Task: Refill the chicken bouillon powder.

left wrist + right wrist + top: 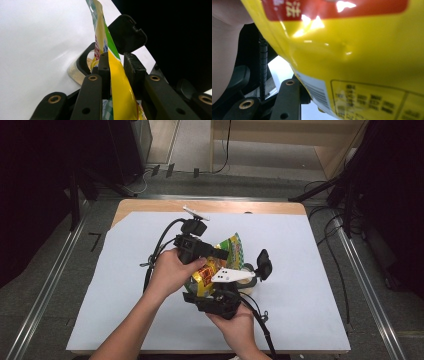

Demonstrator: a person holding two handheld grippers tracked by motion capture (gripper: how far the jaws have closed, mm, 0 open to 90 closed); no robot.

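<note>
Yellow film of the bag (352, 57) presses right up against the lens in the right gripper view, its barcode panel and a red label showing, with one black jaw rising beneath it at the lower left; whether the right gripper (216, 301) actually pinches the bag or merely sits under it I cannot tell. From above, that gripper is in the lower hand (239, 322), at the bag's near end. The left gripper (117, 67) has its two jaws on either side of the bag's upper edge, the left one flat against the film, the right one just off it, so the hold looks loose. The left hand (169, 272) grips that tool from the left. The bag hangs off the table, tilted, between the two tools. Beyond it lies a round container (82, 65) with pale crumbs inside, its black hinged lid (127, 35) standing open. Under everything is a white sheet (300, 285) over the wooden table (150, 205).
</note>
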